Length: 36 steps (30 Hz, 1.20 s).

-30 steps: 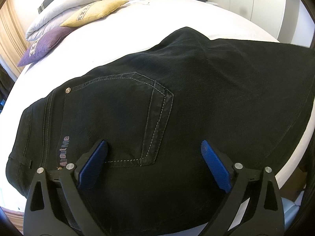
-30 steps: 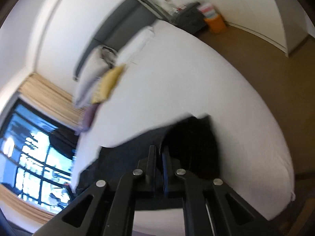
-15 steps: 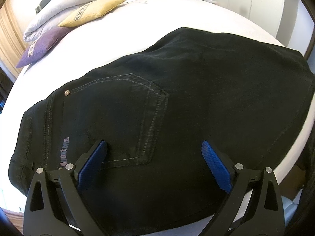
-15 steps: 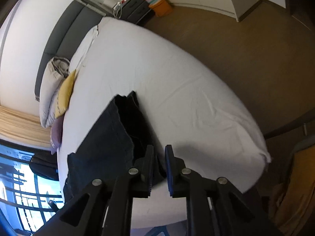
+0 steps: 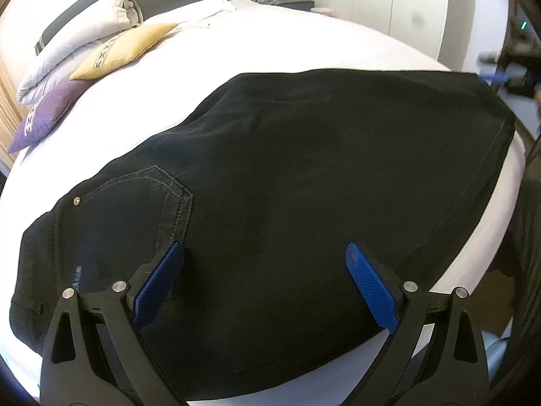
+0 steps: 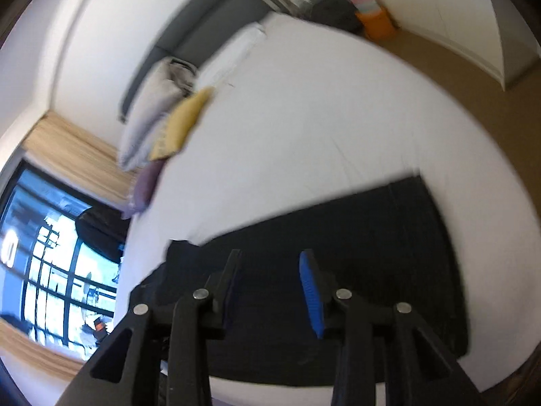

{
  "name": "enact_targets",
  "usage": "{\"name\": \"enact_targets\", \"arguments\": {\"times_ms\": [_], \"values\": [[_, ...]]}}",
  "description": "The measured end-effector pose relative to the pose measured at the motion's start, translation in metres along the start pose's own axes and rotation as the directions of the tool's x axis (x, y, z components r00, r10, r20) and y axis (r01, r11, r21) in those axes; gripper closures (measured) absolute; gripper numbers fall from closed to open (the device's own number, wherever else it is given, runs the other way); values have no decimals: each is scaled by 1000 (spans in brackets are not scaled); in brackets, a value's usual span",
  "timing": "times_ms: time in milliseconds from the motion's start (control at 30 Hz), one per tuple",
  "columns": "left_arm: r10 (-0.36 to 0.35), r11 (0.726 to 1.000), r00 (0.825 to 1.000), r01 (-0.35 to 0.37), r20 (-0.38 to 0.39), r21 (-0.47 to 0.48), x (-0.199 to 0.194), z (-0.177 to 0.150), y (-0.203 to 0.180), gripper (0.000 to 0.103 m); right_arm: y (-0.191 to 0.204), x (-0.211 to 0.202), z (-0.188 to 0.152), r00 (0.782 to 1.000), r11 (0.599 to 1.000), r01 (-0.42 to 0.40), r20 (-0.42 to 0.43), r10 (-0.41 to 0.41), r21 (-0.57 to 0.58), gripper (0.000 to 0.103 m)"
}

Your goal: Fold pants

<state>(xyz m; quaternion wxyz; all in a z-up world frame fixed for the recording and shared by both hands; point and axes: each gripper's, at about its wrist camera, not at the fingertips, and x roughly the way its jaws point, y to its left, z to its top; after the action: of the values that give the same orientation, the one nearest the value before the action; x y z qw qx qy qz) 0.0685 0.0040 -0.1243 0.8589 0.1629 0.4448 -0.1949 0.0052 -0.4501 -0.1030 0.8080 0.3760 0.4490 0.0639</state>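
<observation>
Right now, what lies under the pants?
The pants lie on the bed, whose white sheet shows all around them. Whatever is beneath the fabric is covered.

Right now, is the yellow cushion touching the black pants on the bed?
Apart. In the left wrist view, the yellow cushion lies near the pillows, and a wide stretch of bare white bed sheet separates it from the black pants.

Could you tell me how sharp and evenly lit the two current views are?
Left wrist view: sharp, with the pants stitching crisp but their black cloth showing little detail; fisheye bends the bed edge. Right wrist view: motion-blurred throughout, pillows smeared, and the window blown out bright.
</observation>
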Motion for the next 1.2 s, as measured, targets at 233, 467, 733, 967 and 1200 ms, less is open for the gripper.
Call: {"name": "enact_targets", "arguments": {"times_ms": [233, 467, 733, 967, 1200], "values": [[-41, 999, 998, 43, 51, -28, -13, 1, 1, 5, -69, -10, -36, 971, 969, 236, 34, -238, 68, 103], [-45, 998, 999, 45, 17, -42, 7, -5, 1, 5, -28, -44, -14, 942, 948, 301, 123, -312, 104, 96], [-50, 998, 998, 52, 38, -44, 8, 0, 0, 5, 117, 89, 2, 979, 968, -179, -124, 159, -175, 52], [-33, 996, 998, 38, 62, -80, 8, 4, 23, 5, 17, 141, 10, 988, 988, -69, -127, 88, 140, 103], [-47, 990, 996, 56, 79, -126, 4, -2, 48, 5, -49, 31, 26, 968, 955, 194, 111, -223, 226, 96]]}}
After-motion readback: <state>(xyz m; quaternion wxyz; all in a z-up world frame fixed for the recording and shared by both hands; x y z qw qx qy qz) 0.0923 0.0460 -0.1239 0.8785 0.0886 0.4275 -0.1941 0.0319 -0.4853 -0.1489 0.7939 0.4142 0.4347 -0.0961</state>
